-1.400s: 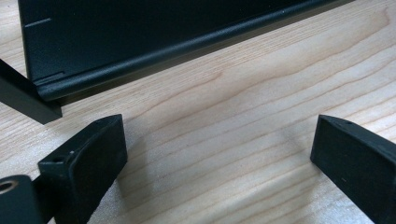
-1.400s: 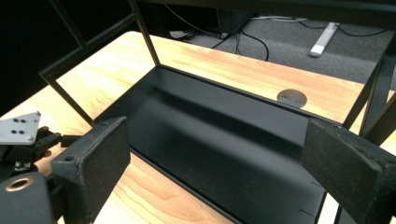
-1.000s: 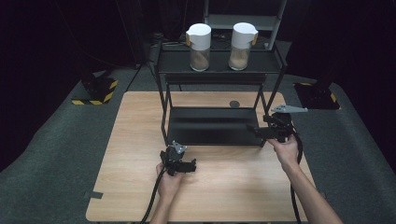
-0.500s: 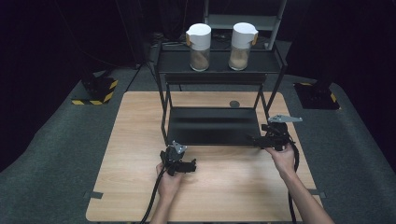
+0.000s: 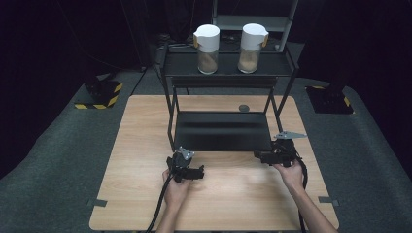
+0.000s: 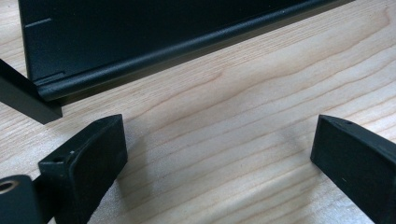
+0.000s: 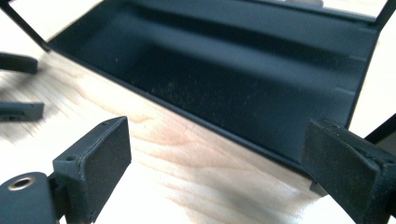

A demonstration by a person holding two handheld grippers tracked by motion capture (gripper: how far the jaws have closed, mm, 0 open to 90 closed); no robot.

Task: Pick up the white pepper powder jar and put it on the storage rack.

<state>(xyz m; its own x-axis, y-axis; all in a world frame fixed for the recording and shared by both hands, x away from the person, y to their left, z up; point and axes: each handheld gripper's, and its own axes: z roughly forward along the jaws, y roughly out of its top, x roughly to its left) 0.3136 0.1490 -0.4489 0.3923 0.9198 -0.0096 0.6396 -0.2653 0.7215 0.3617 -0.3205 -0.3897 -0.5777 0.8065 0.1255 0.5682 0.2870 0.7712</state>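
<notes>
Black two-tier rack [image 5: 221, 131] stands at the middle of the table [image 5: 136, 145], reaching toward its far edge. Two white-capped jars [image 5: 207, 42] sit side by side on its top shelf. Left hand-held gripper [image 5: 187, 167] rests low on the wood just before the rack's near left leg, jaws spread, nothing between them. Right hand-held gripper [image 5: 277, 154] lies at the lower tray's near right corner, jaws likewise spread and empty.
</notes>
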